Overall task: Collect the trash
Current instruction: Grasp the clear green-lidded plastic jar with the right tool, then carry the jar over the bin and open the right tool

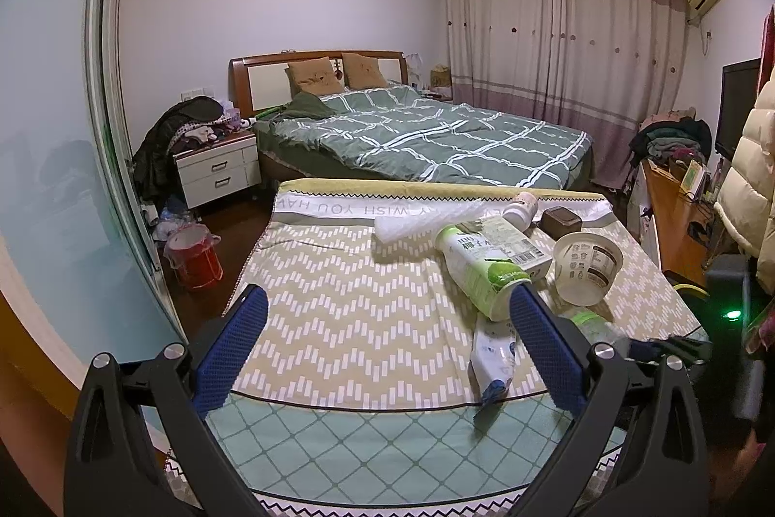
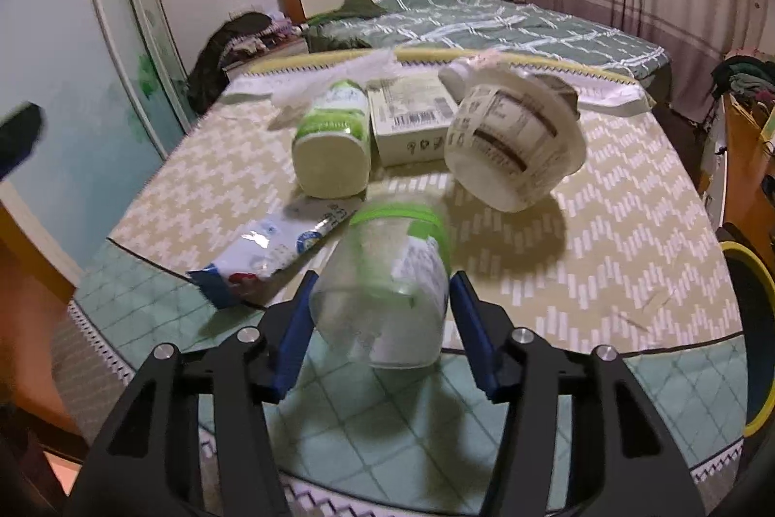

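Note:
Trash lies on a cloth-covered table point(image 1: 339, 274): a green-and-white bottle point(image 1: 479, 270) on its side, a white paper cup point(image 1: 588, 270), a carton point(image 1: 513, 243), a blue-and-white wrapper point(image 1: 494, 362), a small white bottle point(image 1: 520, 207), a brown box point(image 1: 562, 221) and crumpled plastic point(image 1: 426, 221). My left gripper point(image 1: 387, 313) is open and empty above the table's near part. My right gripper point(image 2: 380, 304) is closed around a clear plastic bottle point(image 2: 387, 289) with a green band, at the table's near edge. The green-and-white bottle point(image 2: 334, 148), cup point(image 2: 513, 139) and wrapper point(image 2: 271, 255) lie just beyond it.
A red bin with a bag point(image 1: 193, 255) stands on the floor left of the table. Beyond are a bed point(image 1: 426, 134), a nightstand point(image 1: 218, 168) piled with clothes, curtains, and a cluttered desk point(image 1: 678, 197) at right. A yellow-rimmed object point(image 2: 753, 337) is at the table's right.

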A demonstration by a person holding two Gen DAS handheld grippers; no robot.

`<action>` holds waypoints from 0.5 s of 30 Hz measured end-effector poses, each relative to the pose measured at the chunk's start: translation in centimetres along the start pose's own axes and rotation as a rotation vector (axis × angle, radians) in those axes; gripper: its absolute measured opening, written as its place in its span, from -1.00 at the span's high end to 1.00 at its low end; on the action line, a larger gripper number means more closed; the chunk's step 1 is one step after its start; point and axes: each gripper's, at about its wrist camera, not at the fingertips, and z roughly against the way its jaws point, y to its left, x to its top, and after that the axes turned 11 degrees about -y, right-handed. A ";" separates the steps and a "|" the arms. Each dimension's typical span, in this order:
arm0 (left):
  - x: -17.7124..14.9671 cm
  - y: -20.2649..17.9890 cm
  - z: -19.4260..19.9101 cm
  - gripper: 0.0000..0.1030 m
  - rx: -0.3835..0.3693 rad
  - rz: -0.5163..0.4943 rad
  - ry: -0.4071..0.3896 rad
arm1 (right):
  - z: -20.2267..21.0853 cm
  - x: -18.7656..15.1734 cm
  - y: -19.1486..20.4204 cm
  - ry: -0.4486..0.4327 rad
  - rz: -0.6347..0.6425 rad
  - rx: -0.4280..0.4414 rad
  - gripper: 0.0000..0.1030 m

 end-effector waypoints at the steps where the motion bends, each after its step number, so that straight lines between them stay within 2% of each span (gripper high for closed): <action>1: 0.0 -0.1 0.0 -0.91 -0.003 -0.002 0.001 | 0.5 0.0 -0.2 -0.004 -0.001 0.006 0.00; 10: -0.2 -2.0 -0.5 -0.91 -0.036 -0.026 0.015 | 4.8 0.5 -3.4 -0.045 -0.043 0.027 0.02; 15: -0.3 -3.7 -0.8 -0.91 -0.067 -0.045 0.026 | 6.8 0.8 -6.7 -0.095 -0.096 -0.035 0.02</action>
